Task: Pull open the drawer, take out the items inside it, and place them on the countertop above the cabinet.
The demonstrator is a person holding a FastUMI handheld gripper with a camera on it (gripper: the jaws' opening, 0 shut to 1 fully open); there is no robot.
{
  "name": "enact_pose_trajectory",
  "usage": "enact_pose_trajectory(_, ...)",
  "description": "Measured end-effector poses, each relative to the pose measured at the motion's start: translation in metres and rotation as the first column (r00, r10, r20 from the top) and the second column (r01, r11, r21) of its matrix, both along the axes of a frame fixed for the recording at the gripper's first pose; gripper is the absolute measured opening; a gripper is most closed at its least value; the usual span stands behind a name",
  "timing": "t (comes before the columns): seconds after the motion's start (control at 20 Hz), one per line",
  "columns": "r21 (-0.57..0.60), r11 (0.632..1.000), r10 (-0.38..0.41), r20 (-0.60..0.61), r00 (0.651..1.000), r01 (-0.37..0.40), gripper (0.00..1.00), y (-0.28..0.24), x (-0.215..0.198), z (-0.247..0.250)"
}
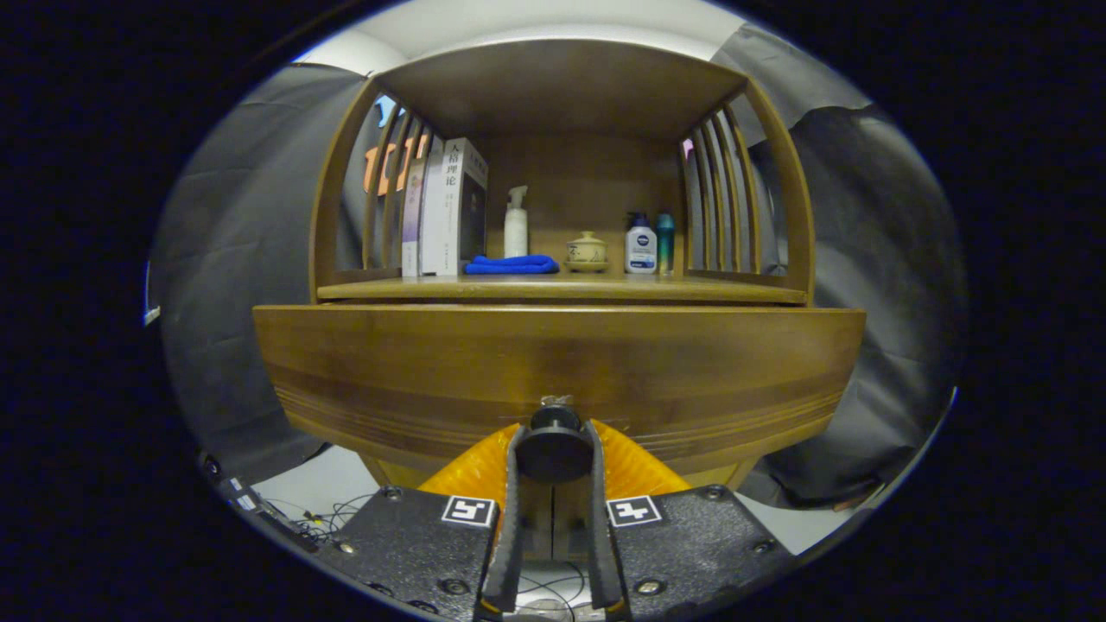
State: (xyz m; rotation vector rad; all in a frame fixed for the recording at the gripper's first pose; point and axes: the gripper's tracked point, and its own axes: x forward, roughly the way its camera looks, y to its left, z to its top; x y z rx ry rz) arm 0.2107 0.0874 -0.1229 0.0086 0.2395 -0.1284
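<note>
A wooden cabinet fills the view, with its drawer front [557, 358] straight ahead of me. The drawer's round dark knob [553, 449] sits between my fingers, and my gripper [554, 441] is shut on it, one finger pressing each side. The drawer front stands out toward me from the cabinet body. Its inside is hidden from here. Above it runs the countertop [562, 289], a wooden shelf under a slatted canopy.
On the countertop stand upright books [445, 207], a white pump bottle [516, 223], a folded blue cloth [511, 264], a small lidded ceramic pot [587, 250], a white-and-blue bottle [640, 244] and a teal bottle [664, 242]. Slatted sides bound the shelf. Cables [320, 518] lie on the floor.
</note>
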Motion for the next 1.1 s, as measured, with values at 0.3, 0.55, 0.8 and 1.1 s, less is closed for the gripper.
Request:
enact_pose_trajectory(0.3, 0.025, 1.000, 0.006, -0.008, 1.000, -0.006, 0.34, 0.005, -0.051, -0.001)
enact_pose_trajectory(0.55, 0.034, 0.999, 0.013, -0.034, 0.999, -0.012, 0.34, 0.010, -0.084, -0.011)
enact_pose_trajectory(0.8, -0.004, 1.000, 0.018, -0.025, 1.000, -0.019, 0.41, 0.011, -0.083, -0.012)
enact_pose_trajectory(1.1, -0.091, 0.996, 0.035, 0.171, 0.985, -0.019, 0.92, 0.003, -0.099, 0.066)
